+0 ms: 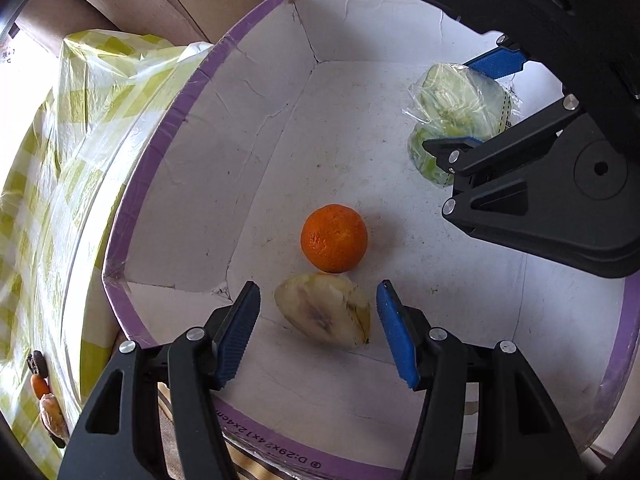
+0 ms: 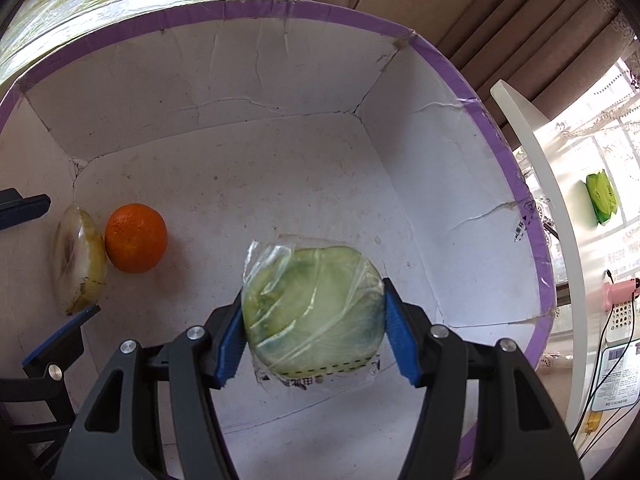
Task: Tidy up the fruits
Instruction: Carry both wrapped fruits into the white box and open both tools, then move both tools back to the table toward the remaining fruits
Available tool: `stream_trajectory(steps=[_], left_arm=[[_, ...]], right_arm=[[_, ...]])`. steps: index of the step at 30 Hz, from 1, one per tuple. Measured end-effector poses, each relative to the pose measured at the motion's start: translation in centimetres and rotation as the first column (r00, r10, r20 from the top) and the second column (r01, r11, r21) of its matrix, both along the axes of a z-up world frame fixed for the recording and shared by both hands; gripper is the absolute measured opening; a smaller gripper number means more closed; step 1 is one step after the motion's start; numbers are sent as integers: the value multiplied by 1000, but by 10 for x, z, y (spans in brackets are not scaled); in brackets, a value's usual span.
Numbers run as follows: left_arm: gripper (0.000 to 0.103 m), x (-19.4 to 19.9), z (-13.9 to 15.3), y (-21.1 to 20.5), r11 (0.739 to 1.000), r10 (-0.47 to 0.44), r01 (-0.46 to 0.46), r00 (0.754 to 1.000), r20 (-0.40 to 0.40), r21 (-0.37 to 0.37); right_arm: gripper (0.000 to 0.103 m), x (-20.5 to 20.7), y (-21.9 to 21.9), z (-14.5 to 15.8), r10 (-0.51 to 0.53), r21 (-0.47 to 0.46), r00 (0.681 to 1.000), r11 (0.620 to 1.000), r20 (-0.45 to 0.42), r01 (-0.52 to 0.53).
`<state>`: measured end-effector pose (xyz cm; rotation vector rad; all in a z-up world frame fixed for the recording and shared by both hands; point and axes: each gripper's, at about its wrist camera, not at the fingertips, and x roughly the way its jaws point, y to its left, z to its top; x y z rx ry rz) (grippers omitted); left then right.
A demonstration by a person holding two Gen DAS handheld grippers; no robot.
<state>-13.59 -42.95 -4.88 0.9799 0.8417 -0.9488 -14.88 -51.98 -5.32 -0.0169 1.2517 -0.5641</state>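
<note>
Right now both my tongs are down inside the white box (image 1: 400, 92) w/ the purple rim. My right gripper (image 2: 314, 334) is clamped on the film-wrapped green melon piece (image 2: 316, 312), pads pressing on both its sides, held near the box floor by the look of it. My left gripper (image 1: 318, 332) is part open: its blue pads flank the pale wrapped fruit wedge (image 1: 324, 310) but don't touch it, gaps on both sides, so nothing is held there.

The orange (image 1: 334, 238) sits on the box floor touching the wedge, on the side away from my left tongs; the melon piece is well apart from the orange, toward the far corner.

Risks, imo:
- The film is slick & loose, so the melon may slip or twist in the pads if I let go unevenly.
- Closing or nudging the left tongs could push the wedge into the orange, and the orange rolls.
- The two grippers are near each other; a crossing move could make them collide.
</note>
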Motion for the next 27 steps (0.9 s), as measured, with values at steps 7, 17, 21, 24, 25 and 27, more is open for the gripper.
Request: stream_trajectory(steps=[7, 17, 21, 24, 25, 27], left_arm=[[64, 0, 3, 4, 1000, 1, -2, 1000, -16, -17], [74, -3, 13, 14, 996, -7, 5, 1000, -27, -89], [81, -5, 21, 19, 992, -2, 1, 1000, -10, -128], [86, -4, 27, 25, 987, 9, -11, 1000, -10, -159], [87, -3, 28, 27, 985, 18, -20, 1000, -14, -169], [87, 2, 34, 36, 979, 32, -37, 999, -28, -199]], right_arm=[[63, 1, -1, 0, 0, -9, 1000, 1000, 7, 0], [78, -1, -4, 10, -7, -23, 999, 1000, 45, 8], [80, -3, -1, 13, -8, -30, 999, 1000, 48, 10], [83, -3, 1, 15, -6, -38, 999, 999, 48, 8], [83, -4, 4, 16, -4, -43, 999, 999, 47, 6], [84, -4, 7, 16, -1, -47, 999, 999, 48, 4]])
